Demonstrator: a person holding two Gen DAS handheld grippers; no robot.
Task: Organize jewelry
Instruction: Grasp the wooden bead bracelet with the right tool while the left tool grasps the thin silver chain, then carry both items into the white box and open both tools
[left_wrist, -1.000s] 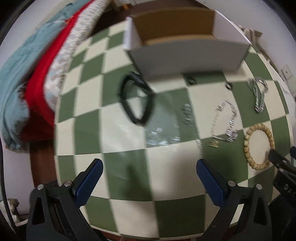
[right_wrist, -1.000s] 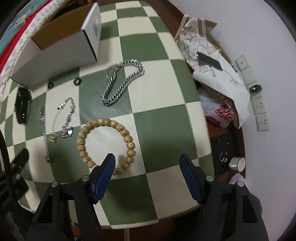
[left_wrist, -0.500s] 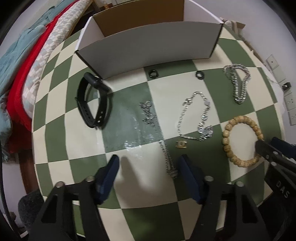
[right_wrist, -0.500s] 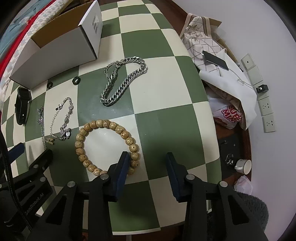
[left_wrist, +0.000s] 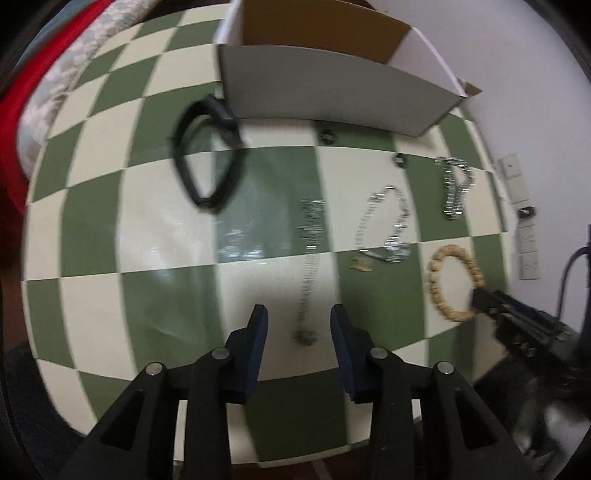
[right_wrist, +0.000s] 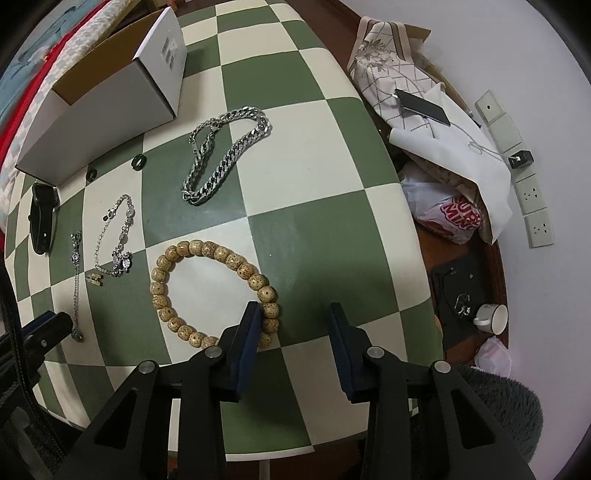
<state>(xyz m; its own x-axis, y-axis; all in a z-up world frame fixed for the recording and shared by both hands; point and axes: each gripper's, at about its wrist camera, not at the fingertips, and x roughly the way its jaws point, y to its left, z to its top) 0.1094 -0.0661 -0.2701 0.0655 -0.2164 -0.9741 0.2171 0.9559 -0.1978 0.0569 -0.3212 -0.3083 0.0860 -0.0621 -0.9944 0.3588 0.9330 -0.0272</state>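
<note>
**Both grippers parted over the laid-out jewelry**

I see the thin silver chain (left_wrist: 309, 266) lying straight on the checkered table (left_wrist: 92, 206), its clasp end sitting just ahead of my left gripper (left_wrist: 298, 332), in line with the gap between the two fingers, at 12 o'clock from them. The left fingers stand apart and hold nothing. This view is blurred, so I cannot tell whether they touch the table.

On the right wrist view, the wooden bead bracelet (right_wrist: 207, 291) lies flat at about 11 o'clock from my right gripper (right_wrist: 293, 328). The left blue pad (right_wrist: 248, 334) covers the bracelet's near right beads; the rest of the ring lies outside the gap. These fingers are also apart, gripping nothing.

Farther out, a fine silver charm bracelet (right_wrist: 116, 238) lies at 10 o'clock, beside the thin chain. The heavy curb-link chain (right_wrist: 225, 153) is at 11 o'clock, well beyond the beads. Two small dark rings (right_wrist: 139, 162) sit just in front of the open white cardboard box (right_wrist: 107, 96), and a black watch band (right_wrist: 43, 218) lies far left.
</note>
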